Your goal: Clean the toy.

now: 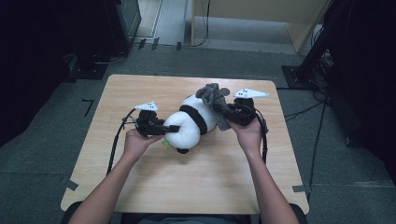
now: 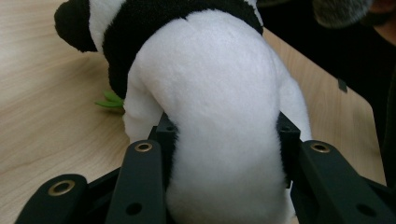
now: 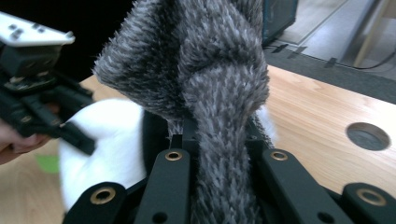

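Your left hand-held gripper clamped the plush panda's white rump, right hand-held gripper pinched the grey furry cloth, near the tabletop's far edge.

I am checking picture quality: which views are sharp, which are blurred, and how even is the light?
High view: table evenly lit, surroundings dark, image slightly soft. Left gripper view: plush panda fairly sharp, the far background blurred. Right gripper view: grey fuzzy scarf sharp, the left gripper farther off soft, the bottom edge dim.
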The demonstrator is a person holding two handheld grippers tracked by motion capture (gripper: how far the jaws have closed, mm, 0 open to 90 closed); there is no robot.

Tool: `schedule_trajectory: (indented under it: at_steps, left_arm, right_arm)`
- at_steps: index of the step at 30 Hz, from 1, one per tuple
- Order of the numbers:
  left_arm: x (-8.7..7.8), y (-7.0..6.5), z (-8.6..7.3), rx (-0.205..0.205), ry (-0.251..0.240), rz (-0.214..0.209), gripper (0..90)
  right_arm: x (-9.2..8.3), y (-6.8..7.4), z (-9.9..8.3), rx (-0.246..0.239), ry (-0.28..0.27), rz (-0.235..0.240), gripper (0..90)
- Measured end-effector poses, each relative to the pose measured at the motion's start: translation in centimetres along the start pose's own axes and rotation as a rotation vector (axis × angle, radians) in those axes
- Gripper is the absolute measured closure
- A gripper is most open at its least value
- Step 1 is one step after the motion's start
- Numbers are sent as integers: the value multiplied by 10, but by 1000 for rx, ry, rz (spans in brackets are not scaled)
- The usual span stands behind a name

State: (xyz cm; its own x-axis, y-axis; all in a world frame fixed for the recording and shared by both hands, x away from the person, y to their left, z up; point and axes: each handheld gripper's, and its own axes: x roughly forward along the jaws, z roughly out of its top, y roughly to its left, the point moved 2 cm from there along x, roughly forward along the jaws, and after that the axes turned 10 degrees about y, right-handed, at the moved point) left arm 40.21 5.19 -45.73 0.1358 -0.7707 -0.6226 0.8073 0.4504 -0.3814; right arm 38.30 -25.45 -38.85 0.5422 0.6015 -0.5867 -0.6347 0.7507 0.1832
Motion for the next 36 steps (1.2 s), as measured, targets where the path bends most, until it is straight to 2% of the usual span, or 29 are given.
schedule_trajectory:
  at_steps: [2,6,12,17,21,23,25,29,36]
  left_arm:
    - [-1,-2,3,-21,-19,12,591]
    - [-3,-7,6,-43,-53,69,588]
    - [-4,-9,8,-97,-106,109,584]
    - [-1,-14,9,-120,-127,120,582]
    - [3,-16,8,-150,-140,141,582]
    - [4,-16,8,-164,-144,138,582]
    - [5,-17,8,-168,-140,151,582]
    - [5,-16,7,-191,-152,159,582]
    - [3,-11,6,-223,-157,157,579]
  right_arm:
    - [1,7,1,-13,11,4,800]
    - [3,21,1,-36,23,11,799]
    - [15,39,-4,-58,46,35,799]
    - [34,53,-13,-86,89,38,797]
    - [42,63,-18,-103,86,27,797]
    - [44,66,-20,-93,83,41,798]
    - [48,72,-22,-103,87,53,799]
    - [59,85,-28,-143,104,70,799]
    - [73,103,-42,-188,103,99,803]
